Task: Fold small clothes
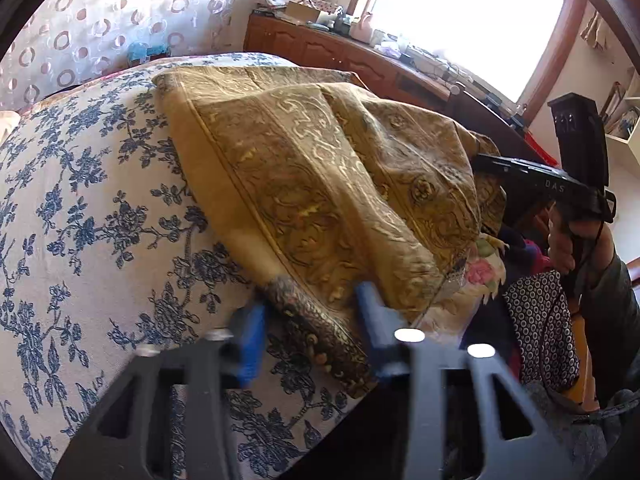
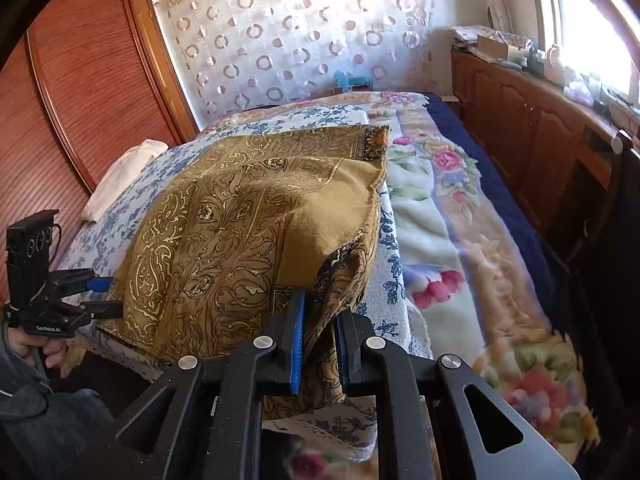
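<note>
Cloth of golden-brown colour with a printed ornamental pattern [image 2: 224, 236] lies partly folded on the bed, over a white bedsheet with blue flowers [image 1: 80, 208]. The right tool [image 2: 320, 344] is clenched on a bunched corner of this cloth at the near edge of the bed; the fabric passes between the blue pad [image 2: 297, 344] and the opposite black finger and hangs down below them. The cloth rises from this grip in a soft peak.

The left tool [image 1: 310, 320] has its blue pads [image 1: 250, 340] on both sides of a rolled, darker edge of the same cloth. The gap is narrow, but this view is blurred, so one cannot tell whether the pads already press the fabric. In the right wrist view this tool is seen at the left border of the cloth, held by a hand [image 2: 36, 346] in a grey sleeve.

Beside the flowered sheet lies a pale fleece blanket with pink roses [image 2: 460, 240]. A white pillow [image 2: 124, 172] rests near the wooden headboard [image 2: 88, 80].
</note>
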Action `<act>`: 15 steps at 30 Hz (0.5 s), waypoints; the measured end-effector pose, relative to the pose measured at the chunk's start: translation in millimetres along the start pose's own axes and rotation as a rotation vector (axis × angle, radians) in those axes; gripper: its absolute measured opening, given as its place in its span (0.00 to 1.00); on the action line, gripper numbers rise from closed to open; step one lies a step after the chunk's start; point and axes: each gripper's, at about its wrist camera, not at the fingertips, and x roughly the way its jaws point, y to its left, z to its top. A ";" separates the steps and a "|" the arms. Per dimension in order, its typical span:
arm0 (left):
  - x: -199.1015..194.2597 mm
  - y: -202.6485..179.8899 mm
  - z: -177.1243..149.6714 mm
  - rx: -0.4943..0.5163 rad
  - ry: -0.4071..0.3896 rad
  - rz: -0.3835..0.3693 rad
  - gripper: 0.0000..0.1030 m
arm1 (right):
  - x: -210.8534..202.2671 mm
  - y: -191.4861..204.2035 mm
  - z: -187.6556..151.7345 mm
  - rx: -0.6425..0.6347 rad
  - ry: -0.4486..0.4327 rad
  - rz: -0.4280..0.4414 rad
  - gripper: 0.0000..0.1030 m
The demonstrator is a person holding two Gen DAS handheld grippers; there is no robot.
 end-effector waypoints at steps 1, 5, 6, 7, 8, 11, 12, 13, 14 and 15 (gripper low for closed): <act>-1.2 -0.6 -0.4 0.000 -0.005 0.006 0.21 | -2.5 3.7 -2.4 -0.011 -0.005 -0.015 0.19; -16.3 -0.9 6.8 -0.022 -0.053 -0.022 0.10 | -37.7 26.4 -14.3 -0.050 -0.079 -0.087 0.49; -21.8 -2.4 11.1 -0.025 -0.070 -0.036 0.09 | -40.1 31.5 -15.4 -0.059 -0.095 -0.095 0.55; -25.8 -3.9 16.4 -0.024 -0.081 -0.044 0.09 | -42.5 36.3 -17.3 -0.070 -0.106 -0.100 0.57; -31.8 -7.2 24.3 -0.019 -0.100 -0.054 0.09 | -46.7 43.0 -17.4 -0.089 -0.119 -0.096 0.59; -45.3 -17.3 48.8 -0.005 -0.142 -0.086 0.09 | -48.8 66.3 -22.4 -0.147 -0.136 -0.044 0.63; -49.2 -21.2 57.6 0.003 -0.157 -0.091 0.09 | -48.5 75.9 -23.8 -0.168 -0.137 -0.015 0.65; -52.1 -25.2 66.5 0.014 -0.170 -0.094 0.09 | -47.2 85.5 -25.6 -0.186 -0.138 0.013 0.66; -52.9 -27.6 74.8 0.022 -0.179 -0.094 0.09 | -45.4 91.8 -27.2 -0.194 -0.137 0.039 0.68; -53.8 -30.1 83.2 0.026 -0.187 -0.095 0.09 | -42.6 99.4 -29.5 -0.201 -0.131 0.074 0.69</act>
